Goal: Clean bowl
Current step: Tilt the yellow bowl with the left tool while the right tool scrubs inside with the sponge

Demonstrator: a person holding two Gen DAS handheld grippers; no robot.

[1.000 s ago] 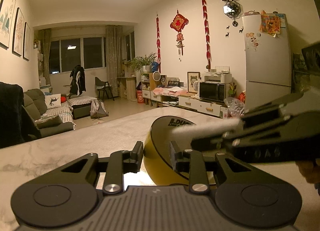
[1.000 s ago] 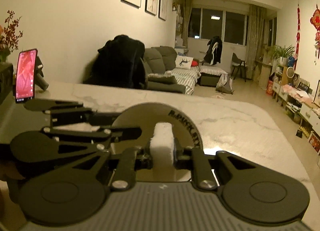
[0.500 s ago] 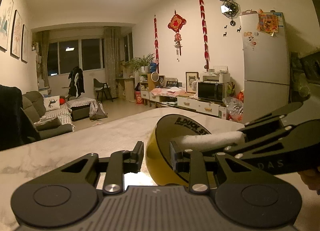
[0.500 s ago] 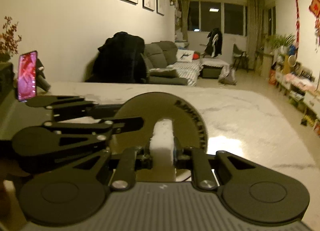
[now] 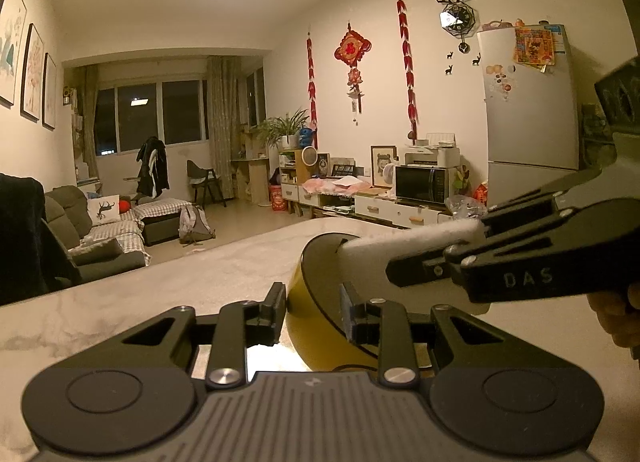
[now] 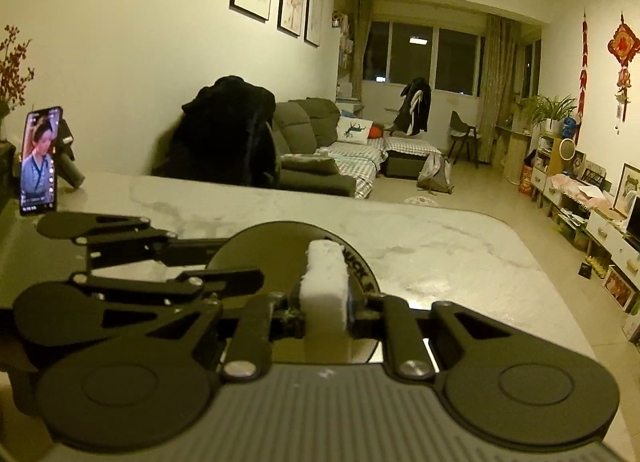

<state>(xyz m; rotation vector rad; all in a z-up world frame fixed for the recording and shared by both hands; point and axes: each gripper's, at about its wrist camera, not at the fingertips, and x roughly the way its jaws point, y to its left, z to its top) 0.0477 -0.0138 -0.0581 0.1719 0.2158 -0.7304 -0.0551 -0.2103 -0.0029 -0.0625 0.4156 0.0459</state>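
Since earlier frame, sponge (image 5: 416, 240) slid deeper across bowl (image 5: 316, 302) mouth; we keep bowl tilted on table (image 5: 168, 290), left gripper (image 5: 314, 312) clamped on rim, right gripper (image 6: 326, 314) pinching sponge; bowl looks rigid, slick, so we grip rim

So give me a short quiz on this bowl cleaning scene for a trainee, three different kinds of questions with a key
1. True or false: the right gripper has its jaws shut on the white sponge.
2. Which gripper grips the yellow bowl at its rim? A) left gripper B) right gripper C) neither
3. Fill in: the sponge's far end reaches into the bowl's dark ______.

Key
1. True.
2. A: one finger sits outside the wall, the other inside, and the bowl is tipped on its side above the marble table.
3. Inside.
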